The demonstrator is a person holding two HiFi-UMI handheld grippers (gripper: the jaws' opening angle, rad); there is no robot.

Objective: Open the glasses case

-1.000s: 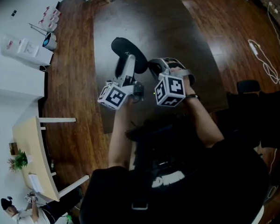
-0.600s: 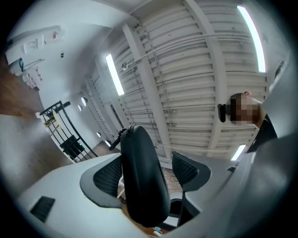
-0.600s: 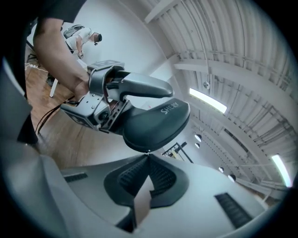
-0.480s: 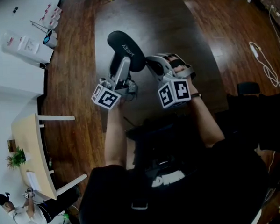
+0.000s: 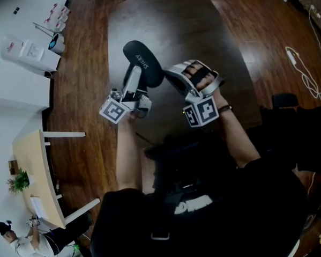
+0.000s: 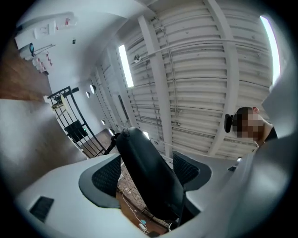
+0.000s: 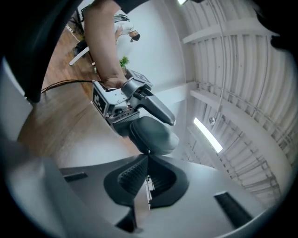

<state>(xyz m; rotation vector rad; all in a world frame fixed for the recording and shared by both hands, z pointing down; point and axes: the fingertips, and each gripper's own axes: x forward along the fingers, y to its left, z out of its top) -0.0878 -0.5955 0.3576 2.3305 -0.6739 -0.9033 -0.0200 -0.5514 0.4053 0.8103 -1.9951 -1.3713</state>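
Now your left gripper (image 6: 146, 169) is loosening. Its jaws have just been opening and stand wide, with the glasses case (image 5: 142, 64) slanting between them and a gap showing beside one pad. Compared with a second ago, the case turns its broad lettered face up toward you, and your left hand sits further toward the left edge of the desk (image 5: 198, 21). Your right gripper (image 7: 148, 160) has rolled over, and its jaws are pressed together on the near tip of the case, on something thin there. Whether that is a pull or the rim, you cannot tell. The case hangs in the air over the left half of the desk, touching nothing below. No gap shows along its seam, so it looks unopened. With the left hold slack, the case probably depends on that small right-hand pinch, so re-grip the body before you pull.
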